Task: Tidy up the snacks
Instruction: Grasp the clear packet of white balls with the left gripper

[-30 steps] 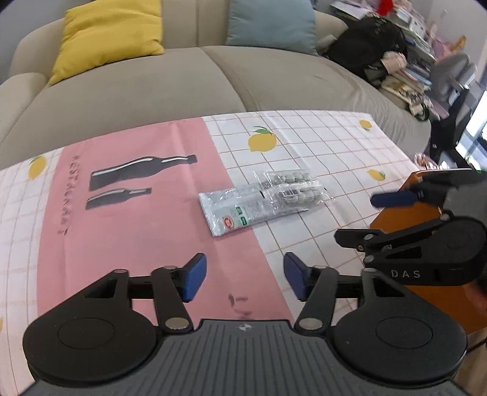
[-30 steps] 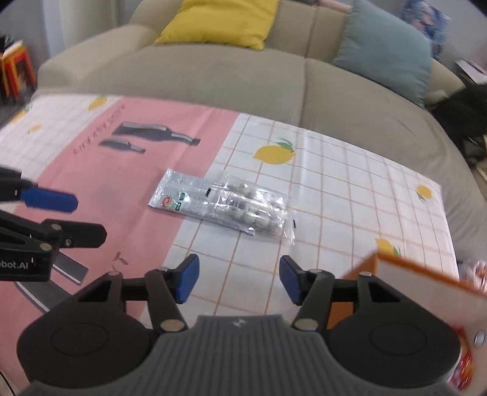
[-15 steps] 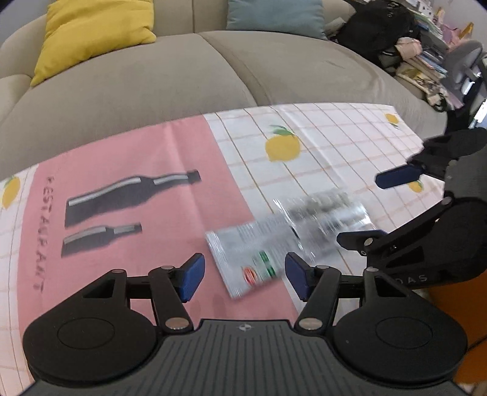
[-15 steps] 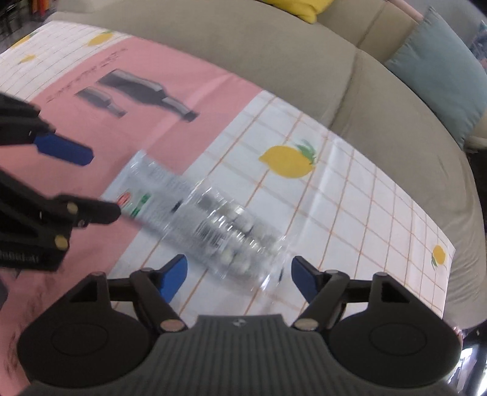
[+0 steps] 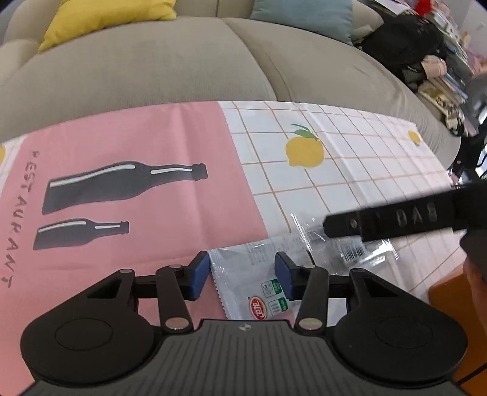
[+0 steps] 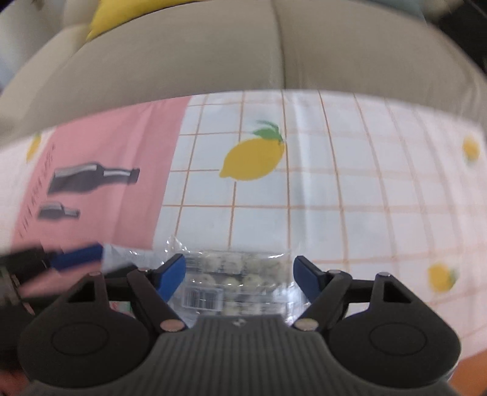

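Note:
A long clear and silver snack packet (image 5: pixel 255 274) lies on the tablecloth (image 5: pixel 152 195). My left gripper (image 5: pixel 242 275) is open, its blue pads either side of the packet's printed silver end. My right gripper (image 6: pixel 240 272) is open and straddles the clear end of the packet (image 6: pixel 231 280), where pale round snacks and a barcode show. The right gripper's black finger (image 5: pixel 389 217) crosses over the packet in the left wrist view. The left gripper's blue fingertip (image 6: pixel 79 257) shows at the left in the right wrist view.
A pink and white checked tablecloth with lemon and bottle prints covers the table. An orange box (image 5: pixel 456 298) sits at the right edge. A beige sofa (image 5: pixel 182 61) with a yellow cushion (image 5: pixel 106 18) and a blue cushion stands behind. A black bag and clutter (image 5: pixel 420 45) lie at far right.
Both grippers have moved forward and down onto the packet, which now lies between each pair of fingers. The right gripper has opened wider.

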`<state>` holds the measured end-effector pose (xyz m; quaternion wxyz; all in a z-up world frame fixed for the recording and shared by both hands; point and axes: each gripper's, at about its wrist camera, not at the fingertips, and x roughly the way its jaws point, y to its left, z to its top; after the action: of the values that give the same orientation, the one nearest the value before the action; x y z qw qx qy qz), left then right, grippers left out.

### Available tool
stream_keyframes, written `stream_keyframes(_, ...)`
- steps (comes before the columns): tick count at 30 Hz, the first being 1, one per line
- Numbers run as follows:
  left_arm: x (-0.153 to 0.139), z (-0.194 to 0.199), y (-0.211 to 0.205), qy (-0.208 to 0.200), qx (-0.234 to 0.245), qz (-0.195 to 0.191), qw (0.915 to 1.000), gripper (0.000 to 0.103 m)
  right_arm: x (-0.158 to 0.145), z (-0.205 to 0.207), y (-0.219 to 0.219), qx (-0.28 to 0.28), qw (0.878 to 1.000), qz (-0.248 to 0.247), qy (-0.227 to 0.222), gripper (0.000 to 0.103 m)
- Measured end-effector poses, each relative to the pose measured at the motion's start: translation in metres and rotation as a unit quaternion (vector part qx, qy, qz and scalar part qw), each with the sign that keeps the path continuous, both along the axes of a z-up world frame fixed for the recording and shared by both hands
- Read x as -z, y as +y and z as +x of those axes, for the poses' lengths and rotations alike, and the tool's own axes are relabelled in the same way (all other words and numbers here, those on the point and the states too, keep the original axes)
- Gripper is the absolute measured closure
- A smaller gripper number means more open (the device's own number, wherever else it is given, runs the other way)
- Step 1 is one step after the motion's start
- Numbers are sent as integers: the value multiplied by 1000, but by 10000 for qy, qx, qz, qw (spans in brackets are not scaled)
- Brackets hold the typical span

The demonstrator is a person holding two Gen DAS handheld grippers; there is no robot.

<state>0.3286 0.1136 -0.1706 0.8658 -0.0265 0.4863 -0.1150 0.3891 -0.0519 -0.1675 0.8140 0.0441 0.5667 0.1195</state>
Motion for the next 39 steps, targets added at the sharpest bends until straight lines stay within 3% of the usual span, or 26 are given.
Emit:
stream_keyframes(9,-2,-28,5,502,-101,51,9987,80,-4,-33,7,-140,9997,176,124,34)
stream_keyframes(10,-3,-33,5,561,-71,37,9984,88,-4,-40,6,-110,9996,212,158,35)
stream_keyframes(12,-3,-43,1,710,-21,-2,9975,89,-4,-52,6,-88,9993,277,246,44)
stream_keyframes(16,-2,-65,-5,768,45,92,9970,103,-4,-78,5,-113,9985,327,422,56)
stream_keyframes(22,-4,-92,8,777,-359,-38,9963,102,0,-110,0,-70,9960,598,653,68)
stream_keyframes(24,-7,-101,15,801,-529,-54,9954,101,2,-120,-2,-44,9945,728,752,77)
stream_keyframes(26,-9,-109,23,814,-737,-127,9939,96,2,-130,-2,-51,9934,824,802,78)
stream_keyframes(28,-12,-116,31,833,-974,-237,9915,83,2,-140,0,-109,9928,870,814,81)
stream_keyframes(31,-16,-125,37,968,-1249,-387,9867,81,2,-151,3,-236,9902,1000,941,88)
stream_keyframes(39,-22,-147,27,954,-1666,-1047,9758,66,-17,-148,7,-572,9980,207,-153,87)
